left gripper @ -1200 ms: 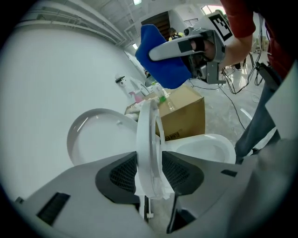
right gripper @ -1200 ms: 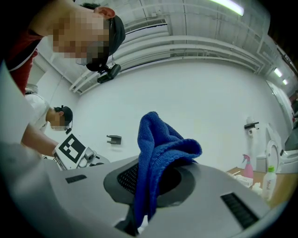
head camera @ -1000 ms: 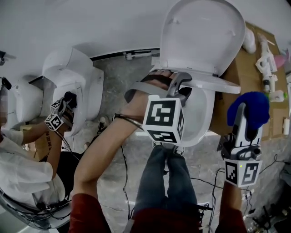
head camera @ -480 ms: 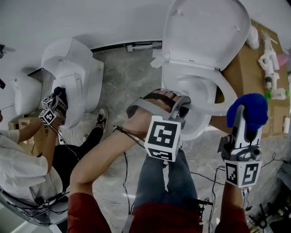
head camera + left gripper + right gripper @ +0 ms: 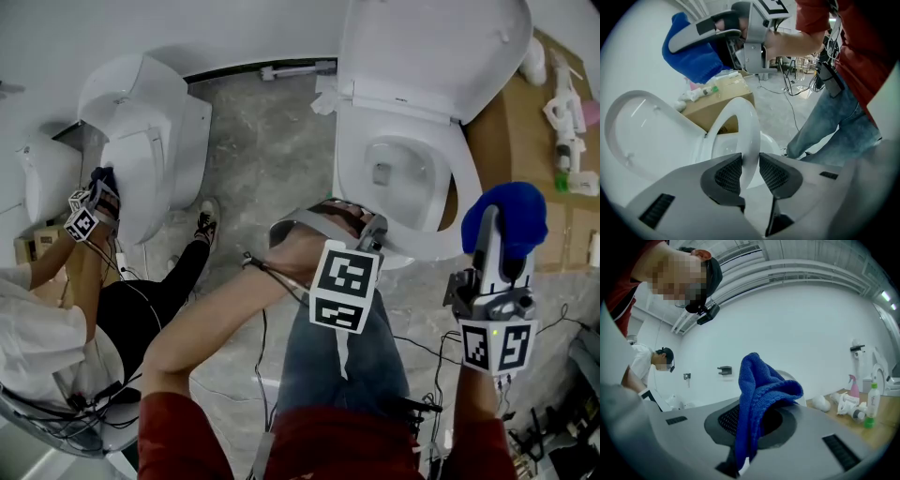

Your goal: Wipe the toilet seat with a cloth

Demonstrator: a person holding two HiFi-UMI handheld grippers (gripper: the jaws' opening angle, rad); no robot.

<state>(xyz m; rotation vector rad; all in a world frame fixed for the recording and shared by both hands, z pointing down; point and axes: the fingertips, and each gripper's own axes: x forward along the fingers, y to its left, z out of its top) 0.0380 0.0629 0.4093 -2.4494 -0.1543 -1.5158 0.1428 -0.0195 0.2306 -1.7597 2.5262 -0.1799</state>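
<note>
while the seat (image 5: 743, 122) stands tilted up off the bowl (image 5: 398, 173), its front edge sits between the jaws of the left gripper (image 5: 750, 171). the pads touch it on both faces. those jaws have just been opening a little, but they hold the edge. in the head view this gripper points steeply down at the near rim of the toilet, and a brown sliver of box (image 5: 511, 141) shows through the seat's hole on the right. the lid (image 5: 431, 56) is up, leaning back toward the wall.

the cloth (image 5: 759, 394) is blue and knitted. it is clamped in the right gripper (image 5: 495, 234), whose jaws are closed on its lower folds while the rest bunches up over the tips. this gripper is held about level, to the right of the toilet and apart from the seat, with the cloth touching no part of it.

beyond the toilet the box carries bottles (image 5: 869, 401), among them a pink sprayer and a green-capped one, beside some white things i cannot make out. jeans (image 5: 342, 366) and cables (image 5: 422, 361) show below the grippers, over a grey floor (image 5: 262, 159). well to the left stands a second toilet (image 5: 155, 131). another person (image 5: 47, 337) crouches there and reaches a marked gripper toward its rim.
</note>
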